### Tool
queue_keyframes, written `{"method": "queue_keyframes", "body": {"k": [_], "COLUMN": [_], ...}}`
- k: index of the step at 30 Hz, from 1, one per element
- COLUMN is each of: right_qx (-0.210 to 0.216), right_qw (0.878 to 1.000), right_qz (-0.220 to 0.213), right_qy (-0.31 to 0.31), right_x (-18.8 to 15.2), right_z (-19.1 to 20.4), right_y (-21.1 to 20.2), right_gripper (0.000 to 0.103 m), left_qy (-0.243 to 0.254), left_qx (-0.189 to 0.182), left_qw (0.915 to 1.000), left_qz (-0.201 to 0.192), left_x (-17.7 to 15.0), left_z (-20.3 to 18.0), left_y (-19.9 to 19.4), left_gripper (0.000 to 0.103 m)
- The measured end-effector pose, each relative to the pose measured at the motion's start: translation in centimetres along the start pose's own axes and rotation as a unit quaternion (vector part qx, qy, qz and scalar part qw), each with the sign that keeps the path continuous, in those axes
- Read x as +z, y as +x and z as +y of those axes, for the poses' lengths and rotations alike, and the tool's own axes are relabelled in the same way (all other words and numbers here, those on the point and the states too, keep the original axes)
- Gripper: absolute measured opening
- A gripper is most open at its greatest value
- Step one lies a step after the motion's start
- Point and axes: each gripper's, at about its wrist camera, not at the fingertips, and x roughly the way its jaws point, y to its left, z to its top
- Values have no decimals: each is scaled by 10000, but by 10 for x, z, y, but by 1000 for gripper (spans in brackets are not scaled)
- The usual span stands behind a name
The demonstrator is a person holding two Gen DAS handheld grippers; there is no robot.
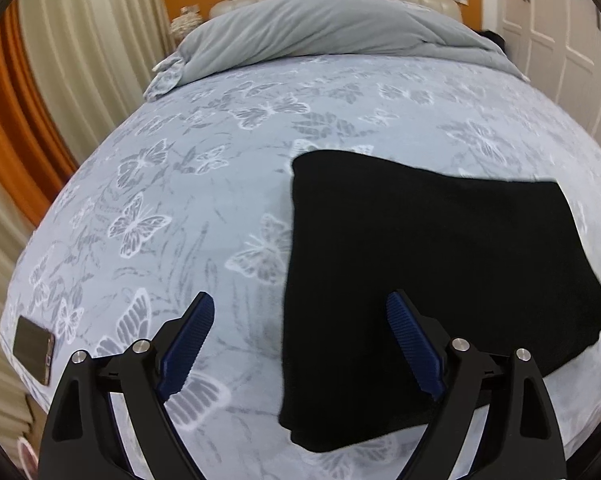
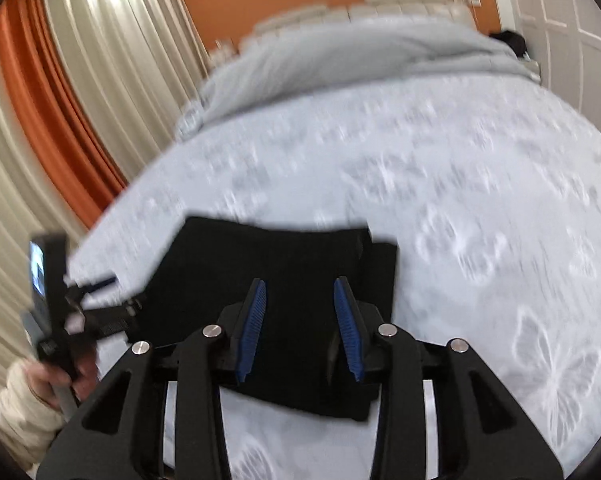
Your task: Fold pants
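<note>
On the bed (image 1: 172, 184): pants (image 1: 440, 280), black, folded flat
Left gripper (image 1: 300, 308): fingers wide, over pants' left edge
Right gripper (image 2: 300, 292): fingers apart, empty, above pants (image 2: 284, 264)

pants (image 1: 432, 264) | blk, folded rect, flat | on bed, near edge

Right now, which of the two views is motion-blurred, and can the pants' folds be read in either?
Right wrist view: heavy motion blur smears the bedspread. Left wrist view: sharp butterfly print, strong fisheye bulge. In both, the black pants read as a flat dark mass, so the folds are barely legible.
</note>
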Motion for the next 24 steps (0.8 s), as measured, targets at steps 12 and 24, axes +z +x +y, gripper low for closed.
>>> {"method": "queue_keyframes", "body": {"k": [12, 24], "right_qx": [-511, -202], "right_qw": [9918, 9951], "right_qz": [1113, 963], "right_qy": [364, -71], "right_x": [17, -1], "right_z": [-30, 5], "right_y": [130, 76], "right_gripper": [30, 54], "left_qy": [377, 302], "left_qx": [320, 167], "left_qw": [9988, 9993], "left_qz": [60, 153], "left_x": [-4, -4], "left_z": [-22, -15], "left_y": [19, 14], "left_gripper": [87, 87]}}
